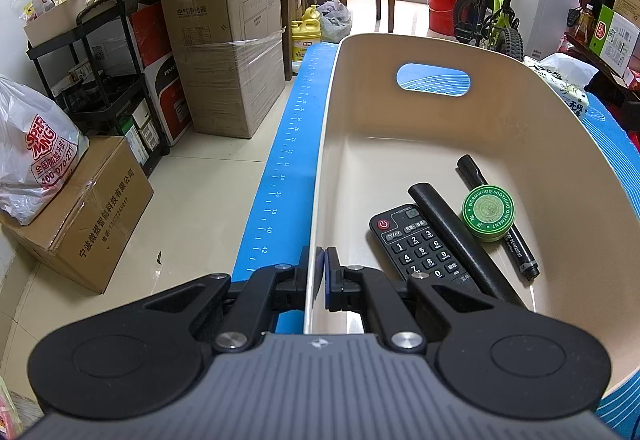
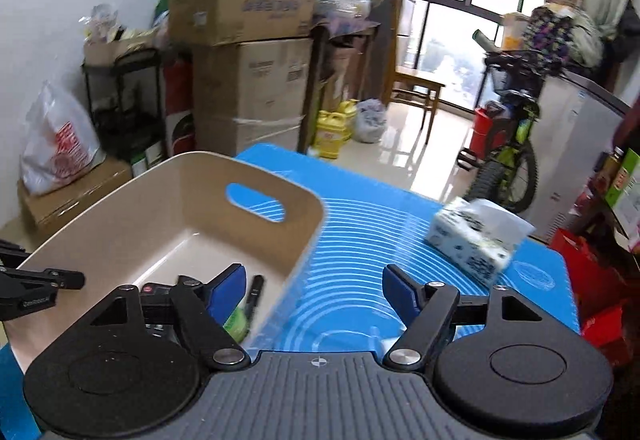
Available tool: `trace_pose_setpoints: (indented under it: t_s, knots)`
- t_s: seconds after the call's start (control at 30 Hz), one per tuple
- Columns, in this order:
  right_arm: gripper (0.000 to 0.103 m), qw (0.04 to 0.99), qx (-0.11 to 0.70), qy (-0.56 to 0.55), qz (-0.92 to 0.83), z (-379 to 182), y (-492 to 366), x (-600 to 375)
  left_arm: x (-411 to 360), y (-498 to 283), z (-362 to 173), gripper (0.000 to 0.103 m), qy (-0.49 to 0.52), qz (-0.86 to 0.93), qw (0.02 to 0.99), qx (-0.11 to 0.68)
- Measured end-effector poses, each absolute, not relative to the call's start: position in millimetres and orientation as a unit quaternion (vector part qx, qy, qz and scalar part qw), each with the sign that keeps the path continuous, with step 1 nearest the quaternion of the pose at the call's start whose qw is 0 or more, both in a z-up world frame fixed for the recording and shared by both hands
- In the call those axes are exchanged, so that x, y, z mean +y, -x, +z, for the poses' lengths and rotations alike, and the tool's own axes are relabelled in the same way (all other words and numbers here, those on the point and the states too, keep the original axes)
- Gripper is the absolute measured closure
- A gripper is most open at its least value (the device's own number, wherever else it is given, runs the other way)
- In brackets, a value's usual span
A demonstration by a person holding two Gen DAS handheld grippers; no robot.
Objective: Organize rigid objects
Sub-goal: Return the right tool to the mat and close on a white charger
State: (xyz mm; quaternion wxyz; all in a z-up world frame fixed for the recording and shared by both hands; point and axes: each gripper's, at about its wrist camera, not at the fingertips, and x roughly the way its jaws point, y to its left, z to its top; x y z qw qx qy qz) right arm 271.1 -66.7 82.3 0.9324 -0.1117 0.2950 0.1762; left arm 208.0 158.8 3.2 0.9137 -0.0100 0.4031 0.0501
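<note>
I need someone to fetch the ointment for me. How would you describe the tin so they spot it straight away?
Look in the beige bin on the blue mat. Near its right wall, the ointment tin rests on a black marker, beside a black tube and a remote. It is the only round, green thing there.

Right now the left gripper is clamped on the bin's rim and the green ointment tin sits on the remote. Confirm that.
Not quite. The left gripper is clamped on the bin rim, but the green ointment tin rests on the black marker, beside the remote, as the left wrist view shows.
</note>
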Motion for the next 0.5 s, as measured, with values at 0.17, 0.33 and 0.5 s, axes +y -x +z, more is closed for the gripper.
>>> trace_pose_setpoints:
  t_s: [0.17,0.33,0.5]
  knots:
    - [0.023,0.935,0.306,0.110,0.140,71.4,-274.6,-96.8,158.7,-208.1,3.2,0.097,0.010,0.050,0.914,0.403]
    - [0.022,0.932,0.328,0.117,0.103,41.2,-283.2,-120.7,158.8,-208.1,3.2,0.097,0.010,0.050,0.914,0.403]
    - [0.023,0.931,0.336,0.113,0.092,12.4,-294.6,-135.7,158.6,-208.1,3.1,0.097,0.010,0.050,0.914,0.403]
